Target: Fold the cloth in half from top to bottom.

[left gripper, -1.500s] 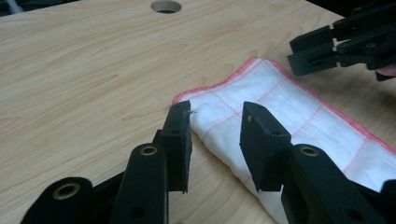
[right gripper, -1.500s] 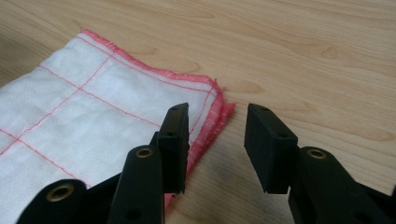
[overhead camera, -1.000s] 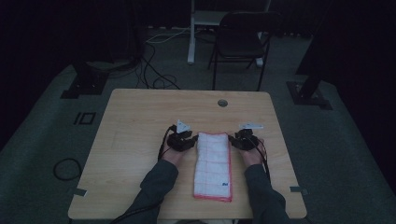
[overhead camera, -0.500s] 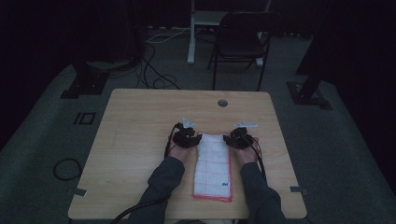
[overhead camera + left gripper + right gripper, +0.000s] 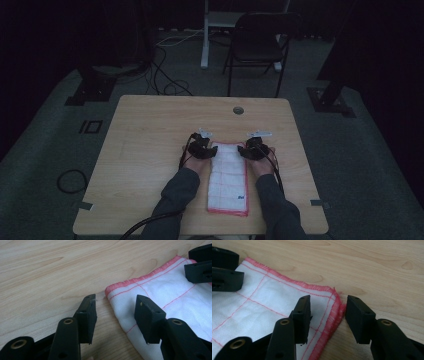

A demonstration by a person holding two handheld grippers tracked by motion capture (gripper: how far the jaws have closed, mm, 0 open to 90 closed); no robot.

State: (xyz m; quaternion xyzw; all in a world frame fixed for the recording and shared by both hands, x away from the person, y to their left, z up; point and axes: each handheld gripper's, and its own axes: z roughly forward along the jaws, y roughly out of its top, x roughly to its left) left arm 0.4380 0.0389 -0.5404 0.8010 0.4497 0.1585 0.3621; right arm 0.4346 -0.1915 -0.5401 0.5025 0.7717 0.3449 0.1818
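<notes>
Towel (image 5: 228, 179): white, folded, red-edged, thin red grid.

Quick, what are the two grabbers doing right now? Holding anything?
Left gripper: open, jaws just been opening, astride a far corner of the cloth, holding nothing.
Right gripper: open astride the other far corner, holding nothing.

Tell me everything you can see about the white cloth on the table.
The white cloth looks like soft woven cotton, folded into a long flat rectangle with a pink stitched hem, thin red grid lines and a small blue mark near its near end. It lies on the wooden table. The left hand-held gripper and right hand-held gripper each straddle a far corner, jaws open, not pinching.
</notes>
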